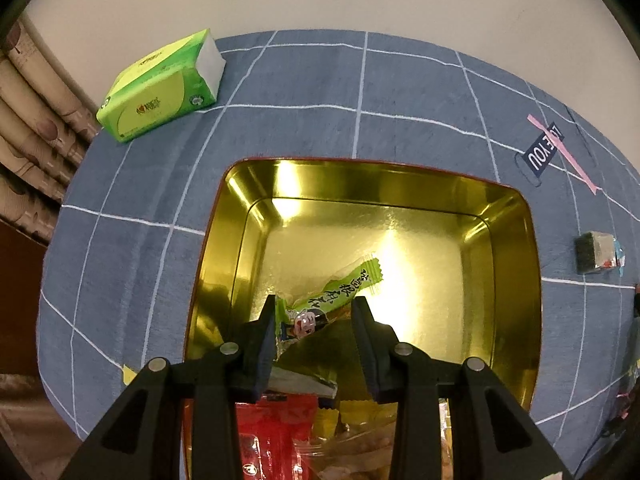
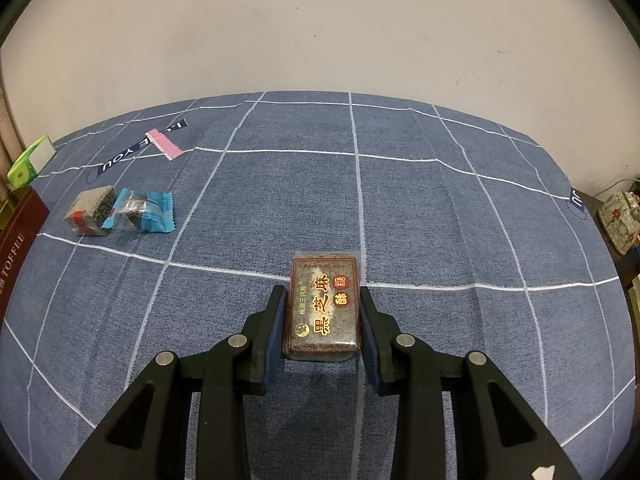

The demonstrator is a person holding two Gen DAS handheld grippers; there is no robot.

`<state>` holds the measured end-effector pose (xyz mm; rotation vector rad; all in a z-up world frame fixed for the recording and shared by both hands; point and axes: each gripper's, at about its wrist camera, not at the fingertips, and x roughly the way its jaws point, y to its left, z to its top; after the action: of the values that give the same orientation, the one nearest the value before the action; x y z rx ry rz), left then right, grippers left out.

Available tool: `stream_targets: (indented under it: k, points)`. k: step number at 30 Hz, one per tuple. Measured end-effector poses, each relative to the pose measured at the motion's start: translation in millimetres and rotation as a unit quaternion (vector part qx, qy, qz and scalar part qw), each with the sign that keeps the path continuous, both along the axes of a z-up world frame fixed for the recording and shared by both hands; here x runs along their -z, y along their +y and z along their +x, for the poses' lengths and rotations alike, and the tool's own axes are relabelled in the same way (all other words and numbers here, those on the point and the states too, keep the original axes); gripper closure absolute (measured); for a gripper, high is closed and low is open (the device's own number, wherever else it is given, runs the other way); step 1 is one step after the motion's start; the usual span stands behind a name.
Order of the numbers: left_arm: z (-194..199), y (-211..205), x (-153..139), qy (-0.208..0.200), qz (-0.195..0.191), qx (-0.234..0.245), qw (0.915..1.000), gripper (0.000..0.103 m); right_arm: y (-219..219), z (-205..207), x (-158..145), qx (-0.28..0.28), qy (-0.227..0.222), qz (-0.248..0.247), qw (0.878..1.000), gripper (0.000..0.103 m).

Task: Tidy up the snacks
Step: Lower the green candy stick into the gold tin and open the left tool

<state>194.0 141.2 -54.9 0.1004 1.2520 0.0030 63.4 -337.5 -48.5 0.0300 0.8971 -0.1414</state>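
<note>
sesame bar [image 2: 323, 307] between right fingers [image 2: 276, 320], tablecloth [image 2: 440, 220]

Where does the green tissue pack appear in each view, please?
Left wrist view: the green tissue pack lies upper left, at the far edge of the blue checked tablecloth.
Right wrist view: the same pack shows at the far left edge, partly cut off.
Shared landmark: the pink tape strip across the dark "YOU" label.
</note>
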Motion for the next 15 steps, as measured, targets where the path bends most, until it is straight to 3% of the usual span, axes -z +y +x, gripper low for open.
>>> stream_targets:
  k: [10,15]
  points:
    - [2.2,3.1,4.7,0.013,0.003,-0.003,0.9999,0.064,0.1,0.3,-0.2,0.0,0.0,0.0,1.0,0.071]
    - [0.4,3.8,5.3,0.023,0.009,-0.004,0.9997,0.053,-0.3,0.3,-0.4,0.0,0.0,0.0,1.0,0.071]
